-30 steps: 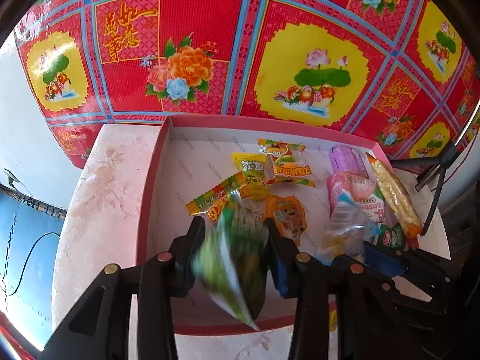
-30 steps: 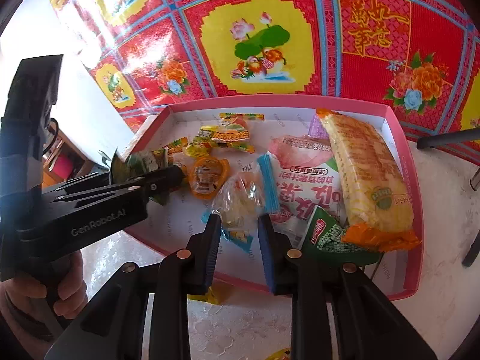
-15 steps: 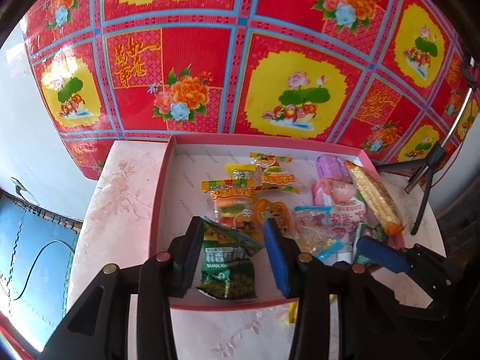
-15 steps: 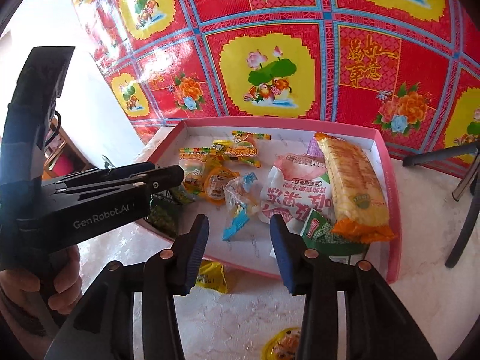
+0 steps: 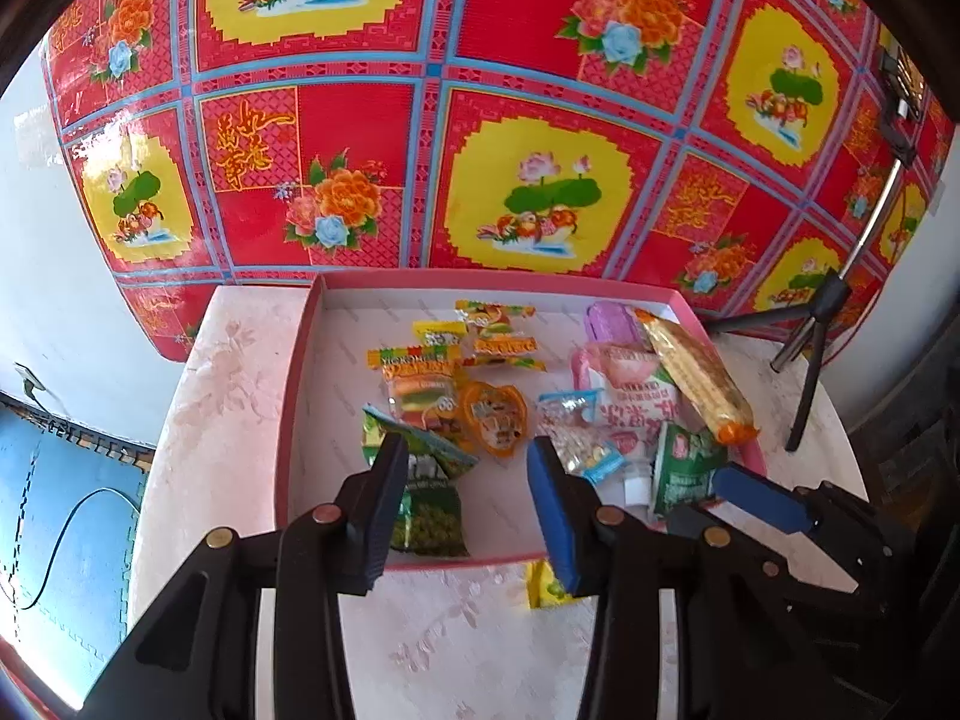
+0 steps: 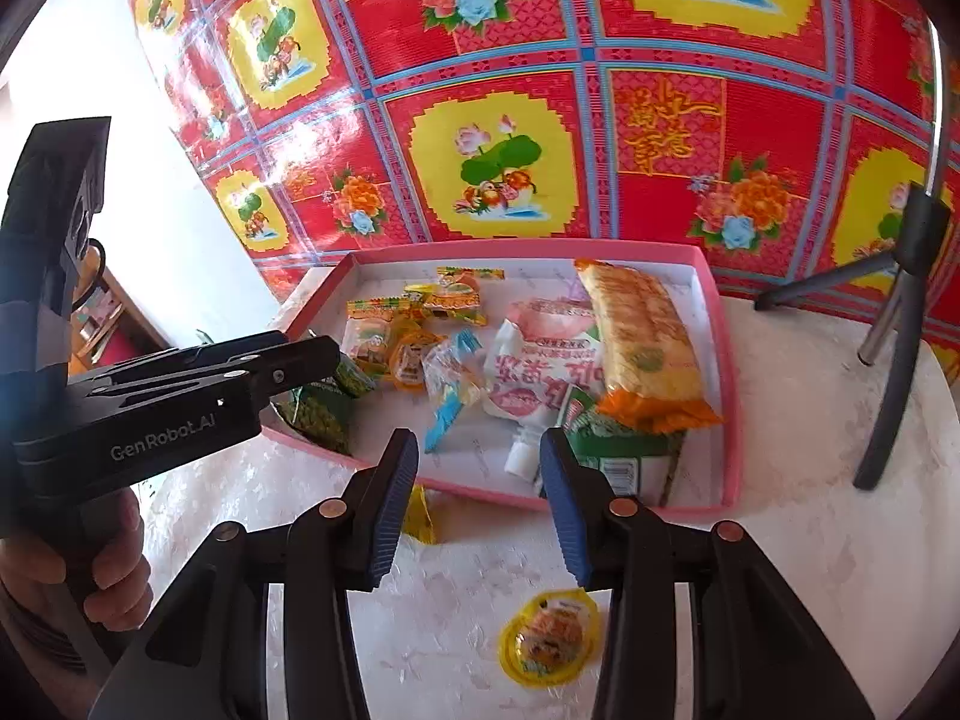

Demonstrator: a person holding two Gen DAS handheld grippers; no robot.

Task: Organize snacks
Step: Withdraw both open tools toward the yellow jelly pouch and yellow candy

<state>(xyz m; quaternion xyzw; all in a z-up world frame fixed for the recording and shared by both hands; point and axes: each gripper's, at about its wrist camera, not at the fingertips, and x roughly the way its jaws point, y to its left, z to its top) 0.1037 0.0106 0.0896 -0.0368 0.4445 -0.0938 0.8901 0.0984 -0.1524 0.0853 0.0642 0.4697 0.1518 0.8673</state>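
Two grippers are seen above the near edge of a pink tray that is set on a pale marbled table. The left gripper is spread wide with nothing between its fingers, and the right gripper is likewise held apart and empty. Most of the snacks are gathered inside the tray: a green pea packet is lying at the near left corner, a long orange-ended cracker pack is laid along the right side, a white and pink pouch is placed just beside it, and small yellow sweets are clustered toward the far edge. Outside the tray, a round yellow jelly cup is left on the table near the front edge, well apart from the tray. A yellow wrapper is seen just outside the tray's near wall, perhaps touching it, though that is hidden by the right gripper's finger.
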